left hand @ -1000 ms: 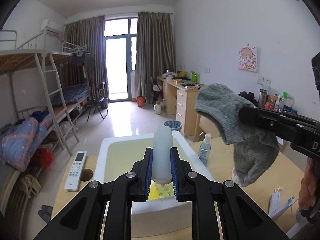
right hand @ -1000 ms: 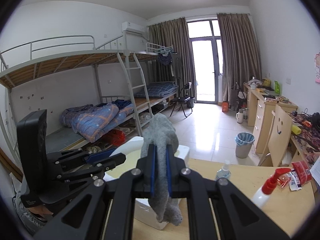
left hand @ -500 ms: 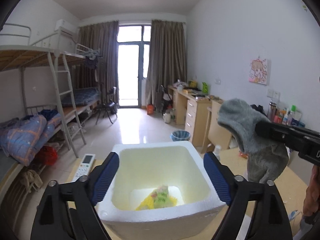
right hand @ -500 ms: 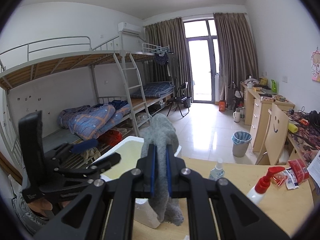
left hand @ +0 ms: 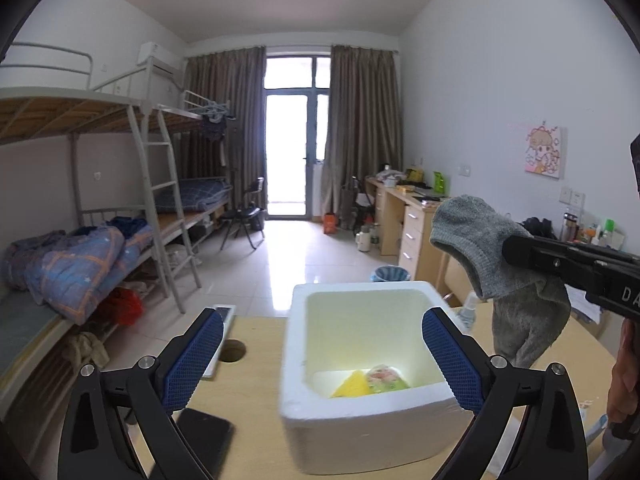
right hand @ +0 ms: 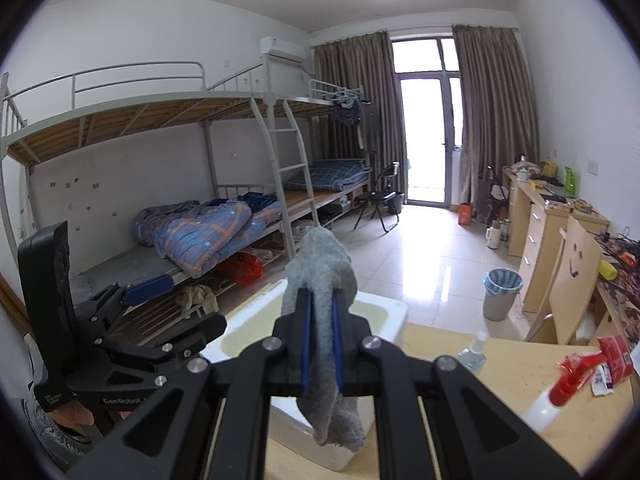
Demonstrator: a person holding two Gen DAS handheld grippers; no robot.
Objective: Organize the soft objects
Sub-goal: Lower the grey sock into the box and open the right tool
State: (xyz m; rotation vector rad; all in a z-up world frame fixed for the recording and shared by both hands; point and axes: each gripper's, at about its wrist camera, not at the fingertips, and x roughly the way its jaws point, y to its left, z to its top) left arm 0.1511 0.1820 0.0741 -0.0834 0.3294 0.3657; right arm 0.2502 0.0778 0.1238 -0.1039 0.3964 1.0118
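Observation:
My left gripper [left hand: 322, 316] hovers just in front of the white foam box [left hand: 360, 428]. Its jaws are opening wide and nothing is between the blue pads [left hand: 196, 356]. At the bottom of the box lie a yellow soft thing [left hand: 352, 386] and a pale, greenish one [left hand: 386, 378]. My right gripper [right hand: 320, 296] is shut on a grey sock [right hand: 320, 268]. The sock [left hand: 480, 240] droops on both sides of the fingers, above the right rim of the box [right hand: 384, 312].
The box stands on a wooden desk [left hand: 260, 380] with a round cable hole [left hand: 232, 350]. A black phone [left hand: 204, 440] lies near the front left. A small spray bottle [right hand: 472, 352] and a red-trigger sprayer [right hand: 560, 384] stand to the right. A person's hand [left hand: 624, 380] holds the right gripper.
The left jaws went from shut on a white soft thing above the box to wide open, and it is gone from between them. The left view has swung left. The sock stays gripped.

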